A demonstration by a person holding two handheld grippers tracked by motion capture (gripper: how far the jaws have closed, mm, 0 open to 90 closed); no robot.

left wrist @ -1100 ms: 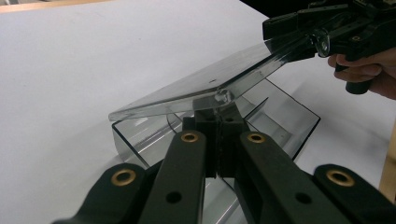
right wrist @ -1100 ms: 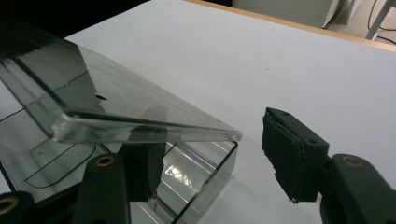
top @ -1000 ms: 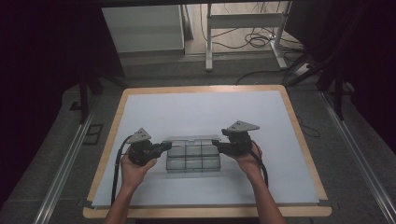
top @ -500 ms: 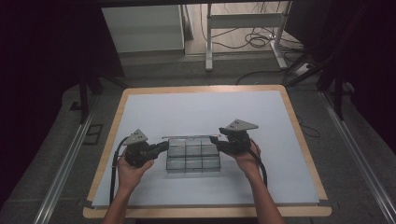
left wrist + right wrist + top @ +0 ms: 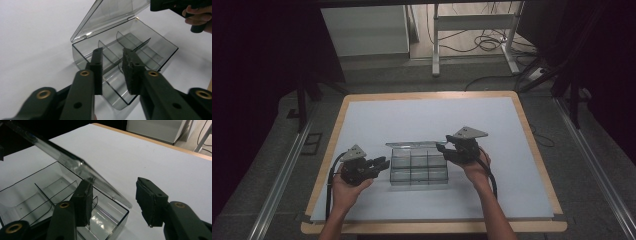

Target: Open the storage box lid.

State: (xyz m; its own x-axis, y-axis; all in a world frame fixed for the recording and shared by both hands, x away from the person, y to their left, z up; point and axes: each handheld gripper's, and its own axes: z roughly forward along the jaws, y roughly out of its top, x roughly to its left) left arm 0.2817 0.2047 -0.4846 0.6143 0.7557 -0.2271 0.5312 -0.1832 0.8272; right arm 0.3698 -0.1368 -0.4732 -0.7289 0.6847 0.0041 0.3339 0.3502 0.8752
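Note:
A smoky clear compartment box (image 5: 417, 170) lies mid-table with its lid (image 5: 412, 145) raised at the far side. Its dividers and compartments look empty (image 5: 150, 52). My left gripper (image 5: 384, 164) sits just off the box's left end. Its jaws have just been opening, and they stand a little apart (image 5: 113, 51) above the near corner without pressing on anything. My right gripper (image 5: 441, 148) is at the lid's right corner. Its jaws (image 5: 115, 182) have just been closing, and they stay wide apart. The lid's edge (image 5: 62, 155) runs over the left one, and the pads are not clamped on it.
The box rests on a white mat (image 5: 422, 115) framed by a wooden table edge (image 5: 427, 94). A pale cabinet (image 5: 364, 30), metal legs and floor cables lie beyond the far side. The hand on the right gripper (image 5: 197, 18) appears at the top right of the left gripper view.
The lid has swung up from nearly flat to raised at the far side. The left gripper's jaws have parted and it has drawn back slightly from the box's left end.

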